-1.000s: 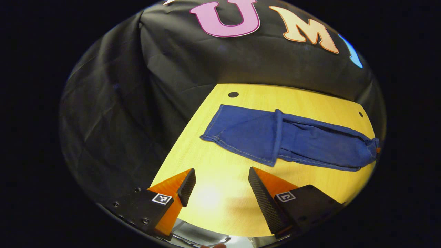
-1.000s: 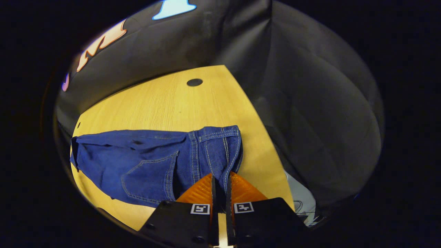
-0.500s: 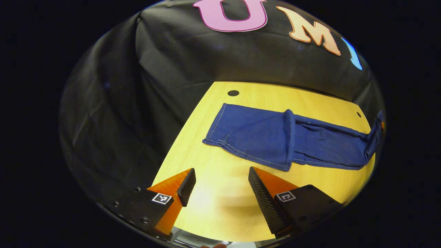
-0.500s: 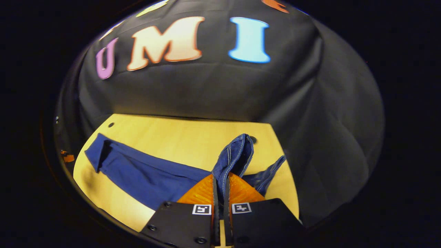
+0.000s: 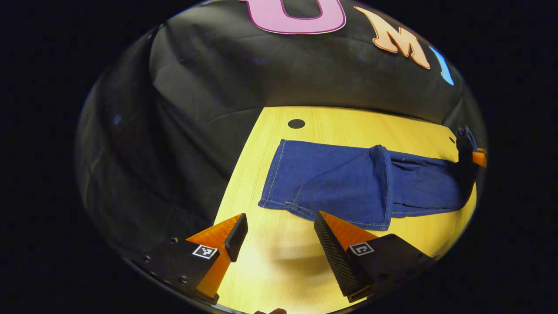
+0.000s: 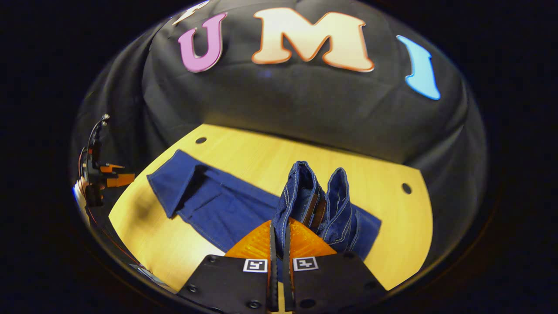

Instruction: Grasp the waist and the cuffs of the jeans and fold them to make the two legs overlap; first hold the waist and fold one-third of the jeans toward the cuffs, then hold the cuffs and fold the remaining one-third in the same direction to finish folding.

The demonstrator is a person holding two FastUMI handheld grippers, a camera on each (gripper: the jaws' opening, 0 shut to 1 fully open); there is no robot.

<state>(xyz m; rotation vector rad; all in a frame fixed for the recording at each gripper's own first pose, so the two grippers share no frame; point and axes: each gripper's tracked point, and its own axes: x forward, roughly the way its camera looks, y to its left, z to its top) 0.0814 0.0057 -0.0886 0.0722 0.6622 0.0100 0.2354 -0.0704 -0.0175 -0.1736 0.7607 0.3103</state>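
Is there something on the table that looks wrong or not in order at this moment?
Nothing looks damaged or spilled. The jeans lie on the table, cuff end flat. The right gripper pinches the waist and holds it bunched upright, as the fold needs. The left gripper hangs open near the cuffs.

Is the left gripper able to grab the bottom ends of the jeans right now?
Probably yes. The left gripper is open just short of the cuffs, with only bare table between them.
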